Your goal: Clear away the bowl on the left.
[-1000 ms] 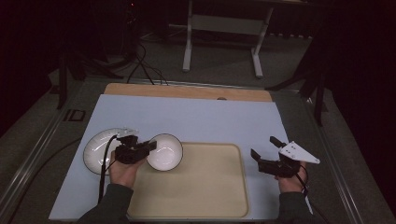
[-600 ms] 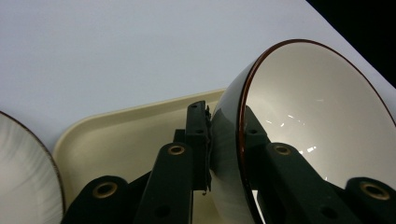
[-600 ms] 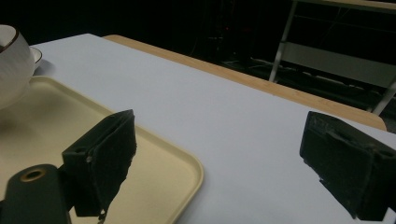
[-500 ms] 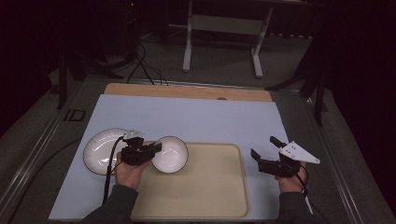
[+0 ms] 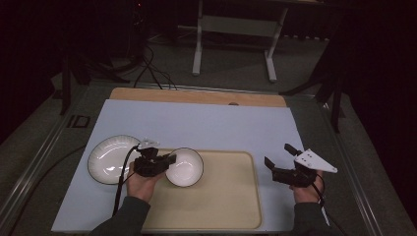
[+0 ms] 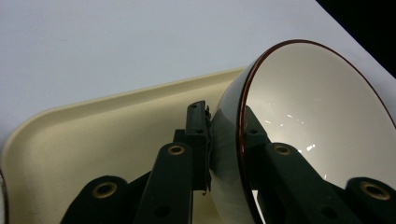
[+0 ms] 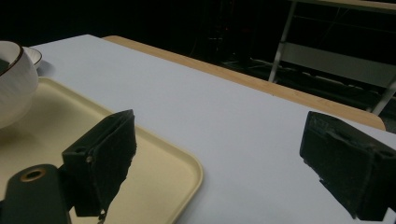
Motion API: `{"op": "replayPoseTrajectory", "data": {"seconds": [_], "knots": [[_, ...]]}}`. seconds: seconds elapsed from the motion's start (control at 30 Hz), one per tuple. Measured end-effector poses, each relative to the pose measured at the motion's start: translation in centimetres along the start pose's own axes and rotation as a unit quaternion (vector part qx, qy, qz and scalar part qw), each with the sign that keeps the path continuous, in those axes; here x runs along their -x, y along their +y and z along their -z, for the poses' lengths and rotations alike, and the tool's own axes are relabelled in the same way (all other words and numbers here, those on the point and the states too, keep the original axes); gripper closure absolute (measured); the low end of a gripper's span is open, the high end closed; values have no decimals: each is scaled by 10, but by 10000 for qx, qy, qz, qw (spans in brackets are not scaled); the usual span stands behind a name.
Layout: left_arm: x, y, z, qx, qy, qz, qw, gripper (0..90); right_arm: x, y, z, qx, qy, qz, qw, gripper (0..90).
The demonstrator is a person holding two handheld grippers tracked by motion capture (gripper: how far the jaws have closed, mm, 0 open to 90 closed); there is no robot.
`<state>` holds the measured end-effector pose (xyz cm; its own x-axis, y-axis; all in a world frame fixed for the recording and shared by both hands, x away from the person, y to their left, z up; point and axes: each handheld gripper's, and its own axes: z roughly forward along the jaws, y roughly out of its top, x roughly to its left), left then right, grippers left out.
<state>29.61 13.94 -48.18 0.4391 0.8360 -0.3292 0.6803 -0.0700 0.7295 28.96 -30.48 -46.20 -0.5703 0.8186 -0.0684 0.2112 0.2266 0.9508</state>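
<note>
- High view: the left gripper (image 5: 164, 163) pinches the near-left part of the rim of a white bowl (image 5: 186, 167), which sits over the far-left corner of the beige tray (image 5: 231, 206). A rim grip suits a wide bowl that the jaws cannot span.
- Left gripper view: one jaw presses the bowl's (image 6: 322, 121) outer wall and the other lies inside, with the dark-edged rim clamped between them. The bowl looks tilted and I judge it carried rather than set down, though whether its base touches the tray (image 6: 93, 135) cannot be told.
- High view: a white plate (image 5: 110, 160) lies on the pale blue table cover (image 5: 196, 123) just left of the tray, beside the left hand (image 5: 142, 184). Its place next to the tray suggests that it is waiting to be loaded after the bowl.
- High view: the right gripper (image 5: 279, 160) hovers at the right edge of the tray with its jaws spread wide and nothing between them. Held low and near the tray, it looks ready to steady the tray or to take a later item.
- Right gripper view: the two black jaws stand well apart over the tray's (image 7: 173, 161) far-right corner, and the bowl (image 7: 14, 81) shows at the far left, clear of this gripper (image 7: 233, 158).
- The tray lies square in front of the person, near the table's near edge, so both hands reach it easily.
</note>
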Motion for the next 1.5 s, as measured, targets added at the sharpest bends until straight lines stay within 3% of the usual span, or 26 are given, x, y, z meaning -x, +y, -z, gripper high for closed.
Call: {"op": "replayPoseTrajectory", "data": {"seconds": [1.5], "knots": [[18, -14, -13, -238, -293, -18, 9993, 797, -1, 0, 0, 0, 9, 15, 10000, 104]]}}
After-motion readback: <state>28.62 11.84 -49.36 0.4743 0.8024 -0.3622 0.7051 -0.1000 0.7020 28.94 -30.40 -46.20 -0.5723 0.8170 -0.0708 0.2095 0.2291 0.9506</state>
